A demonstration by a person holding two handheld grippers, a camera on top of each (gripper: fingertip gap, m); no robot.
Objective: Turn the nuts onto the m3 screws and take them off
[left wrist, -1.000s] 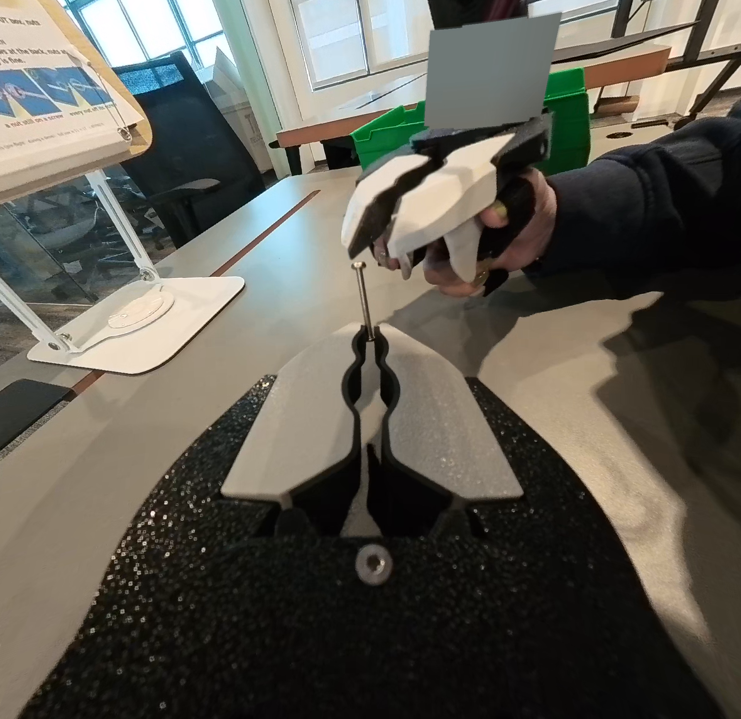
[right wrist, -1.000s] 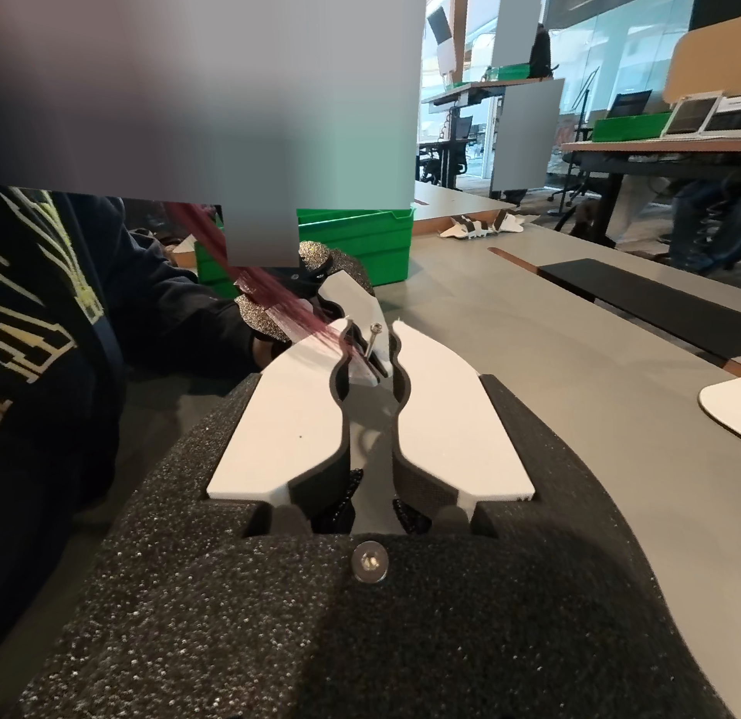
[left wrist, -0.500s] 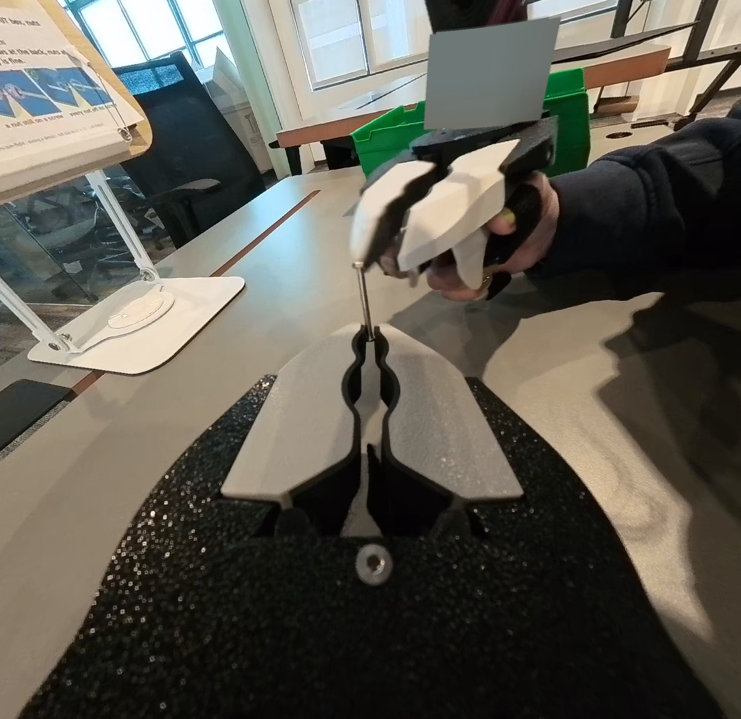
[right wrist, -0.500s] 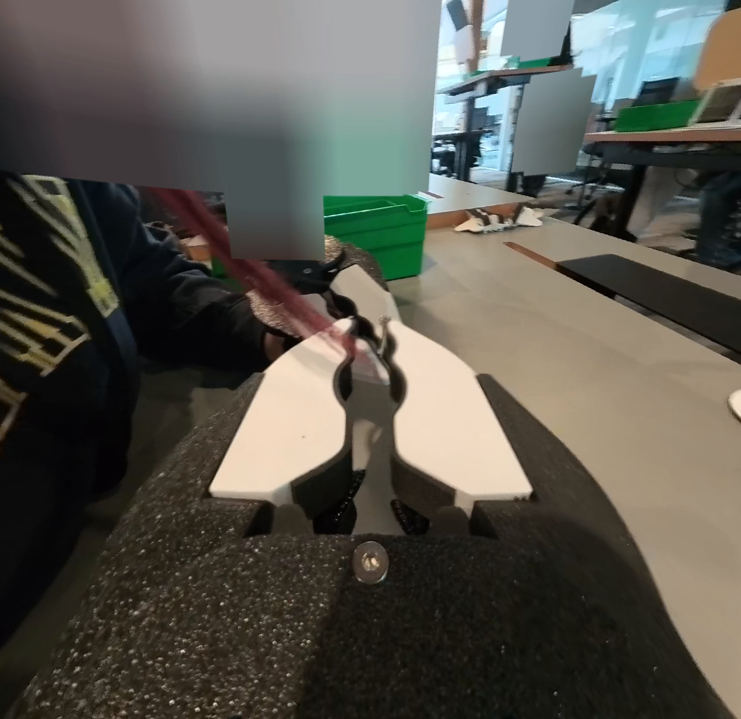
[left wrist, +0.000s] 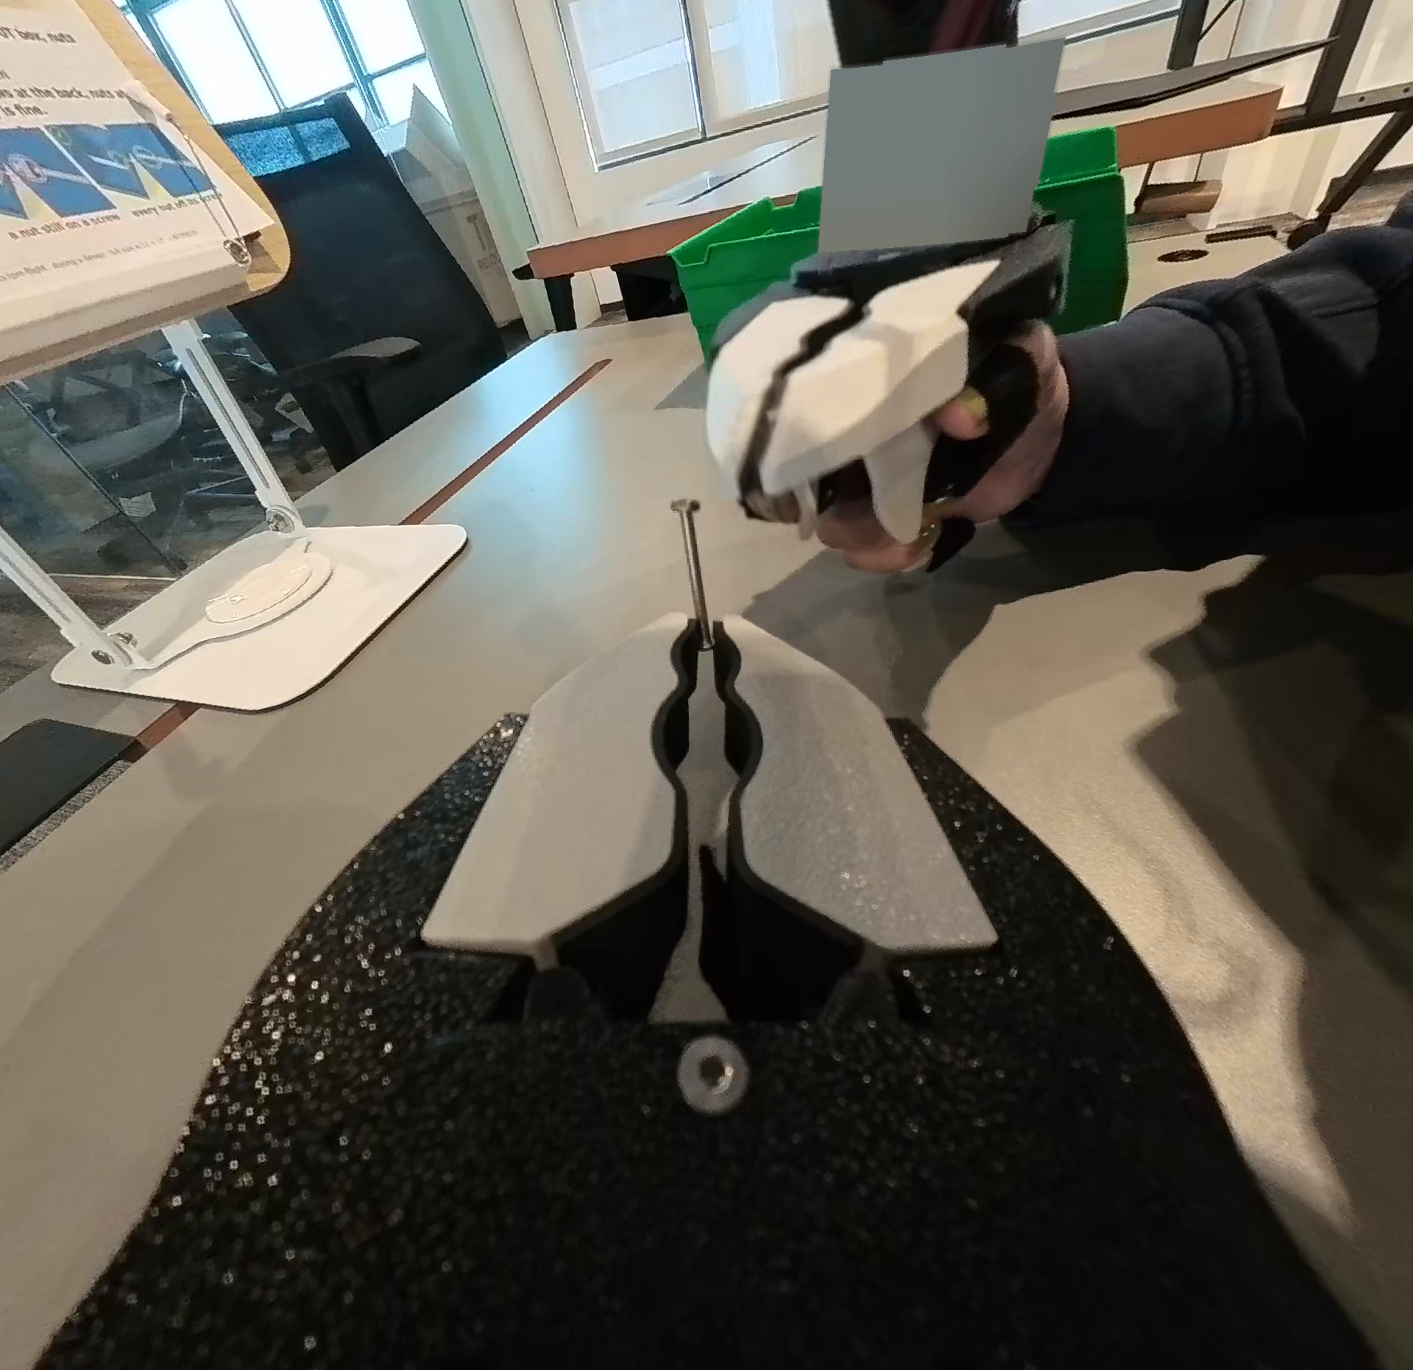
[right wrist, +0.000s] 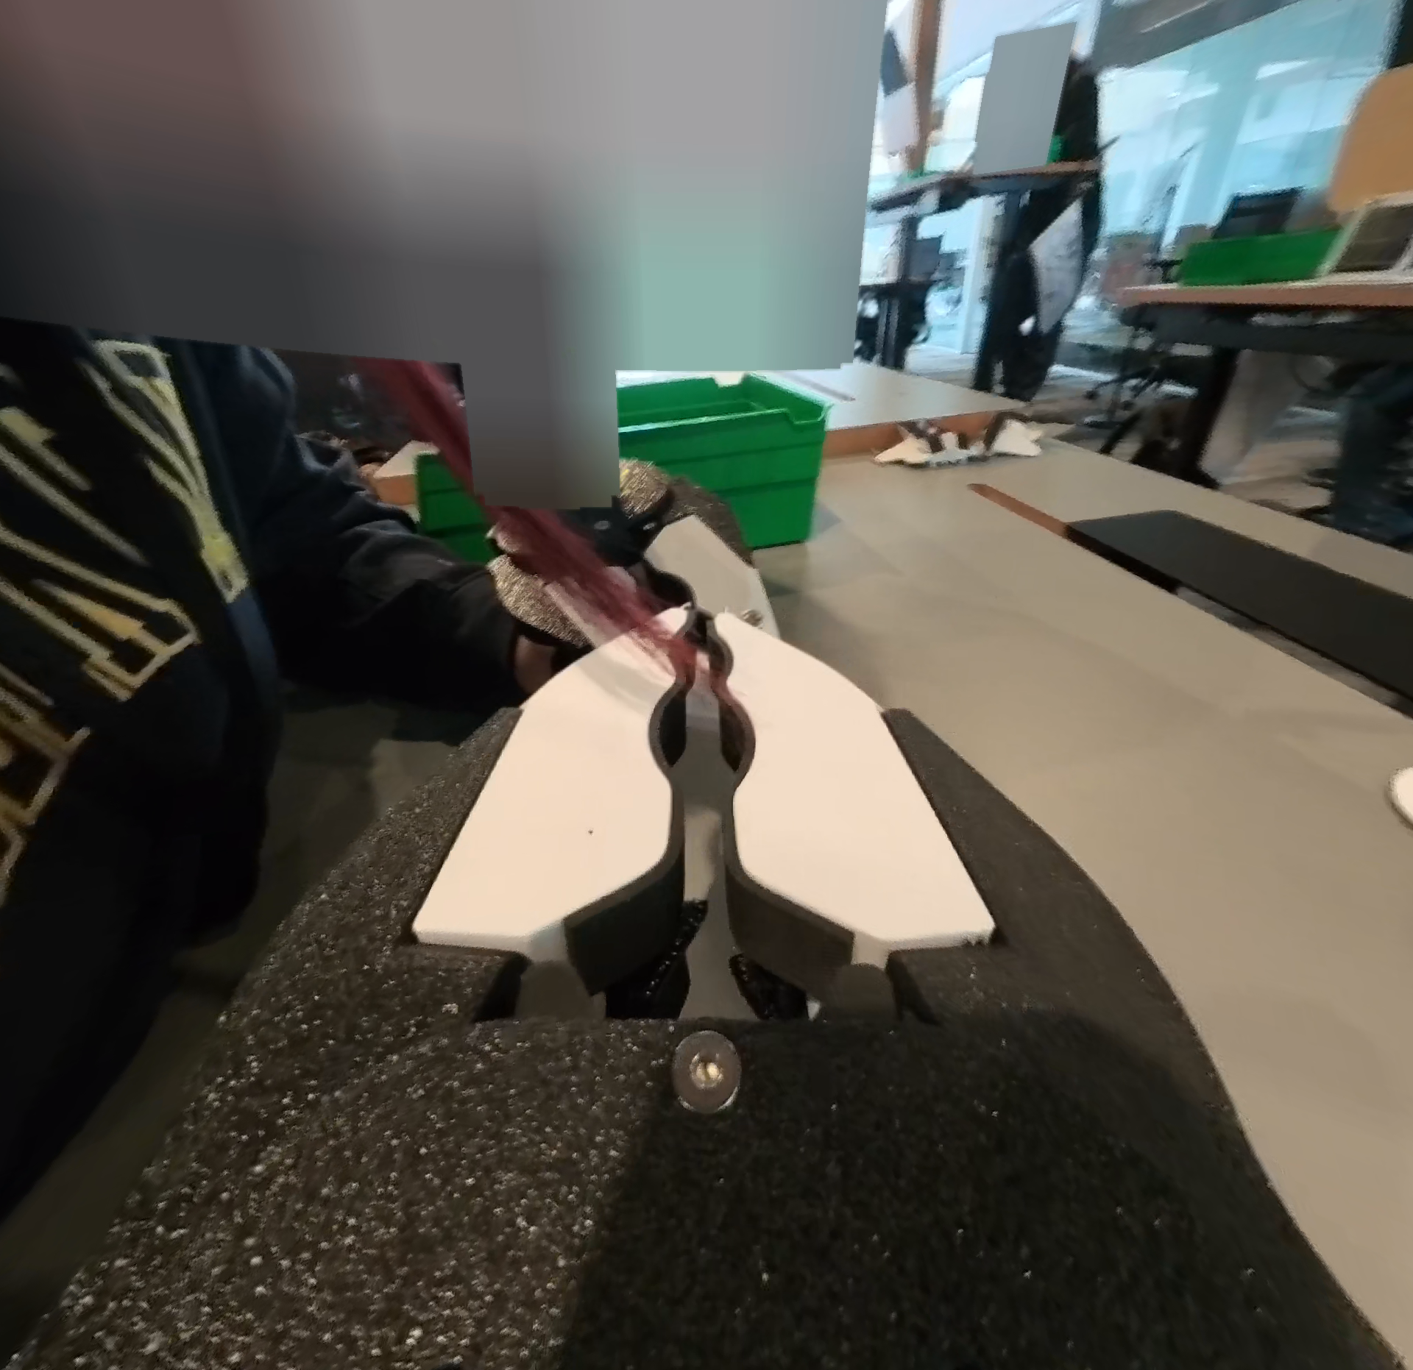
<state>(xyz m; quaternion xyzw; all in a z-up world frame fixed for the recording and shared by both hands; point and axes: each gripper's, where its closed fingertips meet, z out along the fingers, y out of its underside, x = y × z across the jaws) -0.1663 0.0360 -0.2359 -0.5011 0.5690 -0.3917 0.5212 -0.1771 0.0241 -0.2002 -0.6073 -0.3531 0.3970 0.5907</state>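
Observation:
My left gripper (left wrist: 703,638) is shut on the lower end of a thin metal screw (left wrist: 694,569), which stands upright above its tips with its flat head on top. My right gripper (left wrist: 745,485) is held in a hand up and to the right of the screw head, a short way from it, with its jaws closed. In the right wrist view the right gripper (right wrist: 700,630) is shut, and the screw head (right wrist: 753,615) shows just right of its tips. I see no nut on the screw or between the right tips.
The grey table (left wrist: 535,492) carries a white sign stand (left wrist: 267,630) at the left and a green bin (left wrist: 764,286) behind the grippers. A dark sleeve (left wrist: 1223,431) reaches in from the right. A black mat (right wrist: 1261,569) lies on the far side. Both grippers' tips are close together, under 4 cm apart.
The right gripper closed at the screw head, then drew away to the right and up, shut. The left gripper and the screw have stayed still.

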